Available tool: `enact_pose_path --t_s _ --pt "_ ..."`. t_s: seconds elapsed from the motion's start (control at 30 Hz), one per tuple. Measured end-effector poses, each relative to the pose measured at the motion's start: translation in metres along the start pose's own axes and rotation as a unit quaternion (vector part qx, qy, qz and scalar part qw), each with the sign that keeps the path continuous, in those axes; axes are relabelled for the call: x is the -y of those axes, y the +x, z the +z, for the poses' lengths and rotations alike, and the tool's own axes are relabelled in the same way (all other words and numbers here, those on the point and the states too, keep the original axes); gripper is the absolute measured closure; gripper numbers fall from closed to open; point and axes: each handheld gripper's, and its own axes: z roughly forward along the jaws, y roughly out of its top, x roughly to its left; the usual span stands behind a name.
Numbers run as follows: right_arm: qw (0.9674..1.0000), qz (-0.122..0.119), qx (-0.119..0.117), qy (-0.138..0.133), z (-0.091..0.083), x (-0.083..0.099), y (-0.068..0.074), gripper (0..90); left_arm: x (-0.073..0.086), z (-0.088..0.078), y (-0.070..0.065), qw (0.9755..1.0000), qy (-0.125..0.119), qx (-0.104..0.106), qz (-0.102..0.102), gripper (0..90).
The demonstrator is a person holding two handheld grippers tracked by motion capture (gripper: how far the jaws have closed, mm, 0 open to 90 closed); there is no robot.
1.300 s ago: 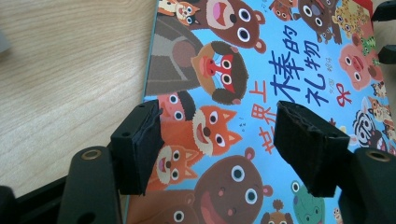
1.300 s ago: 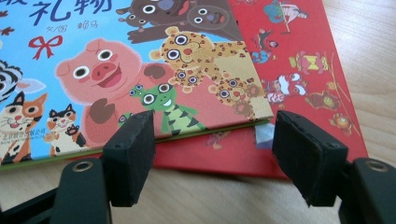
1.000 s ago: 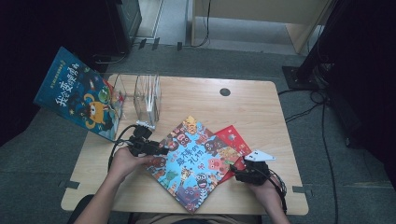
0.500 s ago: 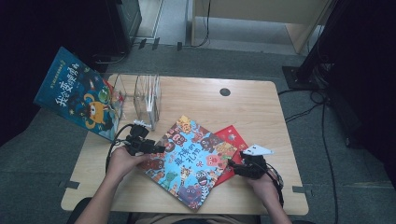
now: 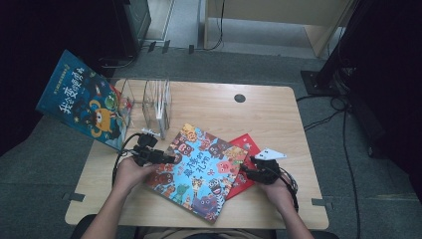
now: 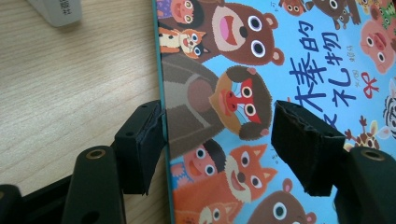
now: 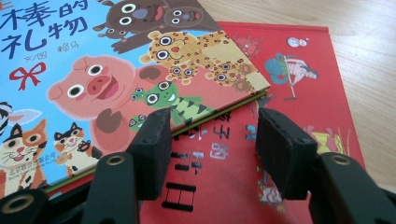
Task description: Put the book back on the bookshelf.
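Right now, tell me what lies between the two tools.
In the high view, the blue animal book spans the stretch between the left tool and the right tool, overlapping the red book.

the blue animal picture book (image 6: 280, 70) reads "棒的礼物" on its cover in dark blue characters

The left gripper (image 5: 158, 158) is black, with a small white part at its far end and a thin black cable looping to the near side. The right gripper (image 5: 253, 169) is black too, with a white three-cornered plate (image 5: 270, 154) on top. Their pads (image 6: 303, 140) are thick, square, black foam on arms with round brass-coloured screws (image 7: 114, 160). The person's forearms are bare.
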Motion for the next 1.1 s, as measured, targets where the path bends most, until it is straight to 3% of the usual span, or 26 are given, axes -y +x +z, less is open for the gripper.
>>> enact_pose_path --t_s 0.3,0.53,0.6,0.7,0.97,1.1 --pt "0.9998 -0.013 -0.01 -0.009 0.007 -0.004 -0.002 51.8 0.001 0.005 0.005 0.9996 0.023 -0.008 -0.012 36.2" --pt "0.9994 -0.017 -0.029 0.006 0.004 -0.006 0.004 64.6 0.004 0.006 0.006 0.9998 0.013 -0.002 -0.013 39.5" --pt "0.999 -0.021 -0.038 0.012 0.003 -0.006 0.008 69.9 0.007 0.006 0.006 0.9998 0.0 -0.002 -0.022 40.6" --pt "0.9982 -0.024 -0.051 0.019 0.001 -0.004 0.014 77.5 0.006 0.006 0.004 0.9996 0.001 -0.006 -0.029 40.8" --pt "0.9966 -0.038 -0.067 0.029 -0.002 -0.003 0.022 84.7 0.001 0.008 0.002 0.9981 0.01 -0.014 -0.059 41.2" --pt "0.9963 -0.035 -0.074 0.027 -0.002 -0.002 0.021 86.7 -0.003 0.008 0.0 0.9972 0.029 -0.017 -0.066 41.8"
